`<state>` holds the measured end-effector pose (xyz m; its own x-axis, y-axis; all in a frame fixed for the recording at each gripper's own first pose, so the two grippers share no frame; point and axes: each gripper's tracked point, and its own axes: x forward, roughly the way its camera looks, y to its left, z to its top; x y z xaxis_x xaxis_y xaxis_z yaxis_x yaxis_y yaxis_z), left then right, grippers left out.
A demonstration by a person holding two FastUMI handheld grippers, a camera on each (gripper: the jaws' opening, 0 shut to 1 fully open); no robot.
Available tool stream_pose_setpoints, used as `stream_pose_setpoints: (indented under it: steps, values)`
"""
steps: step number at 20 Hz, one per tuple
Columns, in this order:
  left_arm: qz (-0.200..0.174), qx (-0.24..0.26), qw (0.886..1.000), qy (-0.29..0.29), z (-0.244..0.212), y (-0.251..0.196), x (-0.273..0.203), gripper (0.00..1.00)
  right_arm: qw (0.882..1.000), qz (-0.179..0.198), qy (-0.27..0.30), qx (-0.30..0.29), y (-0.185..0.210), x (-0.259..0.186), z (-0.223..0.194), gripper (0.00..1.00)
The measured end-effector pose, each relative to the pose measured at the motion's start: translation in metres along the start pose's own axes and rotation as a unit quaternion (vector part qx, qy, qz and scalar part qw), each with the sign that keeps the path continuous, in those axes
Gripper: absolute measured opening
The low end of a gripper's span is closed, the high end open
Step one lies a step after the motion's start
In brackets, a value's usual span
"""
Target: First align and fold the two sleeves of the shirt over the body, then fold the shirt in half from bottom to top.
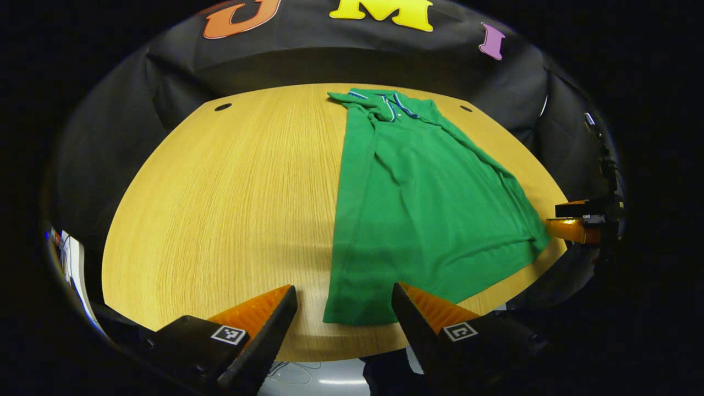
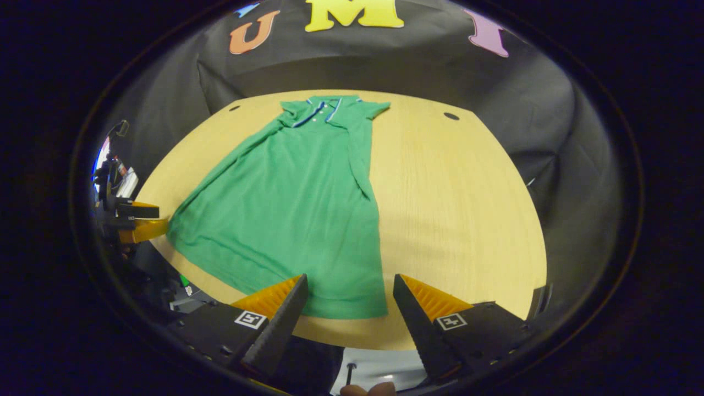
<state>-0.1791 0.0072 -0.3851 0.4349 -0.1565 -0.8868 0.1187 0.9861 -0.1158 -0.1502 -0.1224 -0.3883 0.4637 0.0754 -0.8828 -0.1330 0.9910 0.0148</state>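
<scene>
Shirt (image 1: 423, 209) flat — both grippers wide open, empty.

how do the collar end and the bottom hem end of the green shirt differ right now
The collar end lies at the table's far edge; the bottom hem lies at the near edge, by both open tongs, left and right. The collar end is narrow, with blue-and-white trim; the hem spreads wider and is plain green. Both lie flat on the table.

Bare table (image 1: 220, 209) lies wide beside the shirt (image 1: 418, 209), nothing standing on it. Both grippers (image 1: 344, 300) (image 2: 349, 289) gape at the near hem; cluttered gear, hard to make out, crowds the table's edge.
</scene>
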Motion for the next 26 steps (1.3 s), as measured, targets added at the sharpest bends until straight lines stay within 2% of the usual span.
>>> stream_pose_setpoints:
  steps: [6, 8, 11, 12, 13, 15, 16, 17, 18, 19, 20, 22, 23, 24, 26]
  values:
    - [0.005, 0.006, 1.0, 0.029, -0.003, 0.0, 0.016, 1.0, 0.999, -0.01, 0.038, 0.001, -0.01, 0.022, -0.016, 0.96]
    - [0.006, 0.002, 0.999, 0.038, -0.005, -0.001, 0.021, 1.0, 0.999, -0.005, 0.041, 0.011, -0.009, 0.023, -0.019, 0.99]
    - [0.011, 0.007, 0.999, 0.038, -0.002, 0.0, 0.026, 1.0, 0.999, 0.005, 0.049, 0.022, -0.008, 0.023, -0.024, 0.96]
    - [0.013, 0.009, 0.999, 0.042, -0.002, 0.0, 0.027, 1.0, 0.999, 0.007, 0.045, 0.018, -0.008, 0.023, -0.022, 0.92]
    - [0.013, 0.01, 0.999, 0.045, -0.002, -0.001, 0.028, 1.0, 0.999, 0.011, 0.048, 0.016, -0.006, 0.023, -0.024, 0.92]
    - [0.012, 0.006, 0.999, 0.044, 0.0, -0.004, 0.03, 1.0, 0.999, 0.016, 0.047, 0.014, -0.003, 0.023, -0.024, 0.77]
    - [0.01, 0.007, 0.999, 0.044, 0.0, -0.006, 0.032, 0.89, 0.999, 0.02, 0.046, 0.009, -0.002, 0.023, -0.022, 0.66]
    - [0.006, 0.009, 0.999, 0.043, 0.0, -0.007, 0.033, 0.77, 0.999, 0.026, 0.046, 0.006, 0.001, 0.023, -0.023, 0.63]
    - [0.002, 0.008, 0.999, 0.043, 0.0, -0.008, 0.032, 0.66, 0.999, 0.027, 0.046, 0.005, 0.001, 0.022, -0.023, 0.47]
    - [-0.002, 0.005, 0.999, 0.043, -0.002, -0.01, 0.029, 0.62, 0.998, 0.032, 0.044, 0.004, 0.003, 0.023, -0.022, 0.43]
    - [-0.006, 0.002, 0.999, 0.044, -0.003, -0.012, 0.028, 0.37, 0.997, 0.052, 0.051, 0.01, 0.013, 0.024, -0.024, 0.31]
    - [-0.007, 0.007, 0.999, 0.047, -0.005, -0.014, 0.027, 0.17, 0.997, 0.054, 0.051, 0.012, 0.013, 0.022, -0.025, 0.08]
    - [-0.011, 0.008, 0.999, 0.046, -0.004, -0.015, 0.026, 0.14, 0.997, 0.057, 0.047, 0.011, 0.014, 0.021, -0.023, 0.08]
    - [-0.018, 0.006, 0.999, 0.045, -0.003, -0.017, 0.027, 0.12, 0.997, 0.055, 0.052, 0.009, 0.014, 0.026, -0.025, 0.0]
    - [-0.033, -0.001, 0.999, 0.039, 0.0, -0.023, 0.024, 0.09, 0.997, 0.052, 0.053, 0.005, 0.014, 0.021, -0.021, 0.0]
